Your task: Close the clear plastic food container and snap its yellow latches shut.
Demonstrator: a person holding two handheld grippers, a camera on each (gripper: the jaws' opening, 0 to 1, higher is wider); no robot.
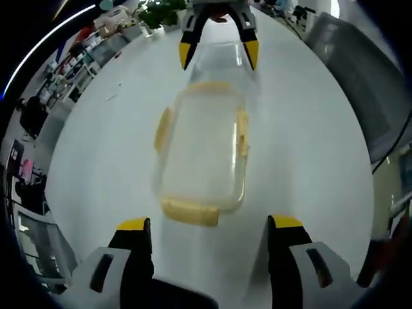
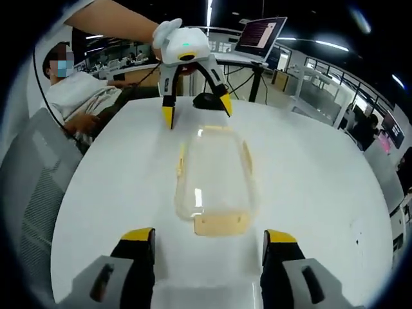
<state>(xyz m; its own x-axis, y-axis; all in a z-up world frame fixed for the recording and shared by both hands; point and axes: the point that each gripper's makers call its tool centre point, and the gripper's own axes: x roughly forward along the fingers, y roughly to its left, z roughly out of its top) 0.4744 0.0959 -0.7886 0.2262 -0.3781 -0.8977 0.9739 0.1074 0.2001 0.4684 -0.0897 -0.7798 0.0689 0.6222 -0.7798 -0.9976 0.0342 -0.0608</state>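
Mid-desk (image 2: 96,193), container (image 2: 214,174) has lid on; yellow latches (image 2: 221,224) look unsnapped. Left gripper (image 1: 209,225) & right gripper (image 2: 209,235) both spread, holding nothing.

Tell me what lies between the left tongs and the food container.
Nothing: in the left gripper view, only bare white table separates the open left tongs from the container, whose near yellow latch faces them.

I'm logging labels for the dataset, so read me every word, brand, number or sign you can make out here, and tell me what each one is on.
No legible text.
Laptop screen: lines of text on it, too small and blurred to read.
Clear plastic food container and its yellow latches: no print or marking can be seen.
Left gripper, right gripper and white table: no lettering can be seen.
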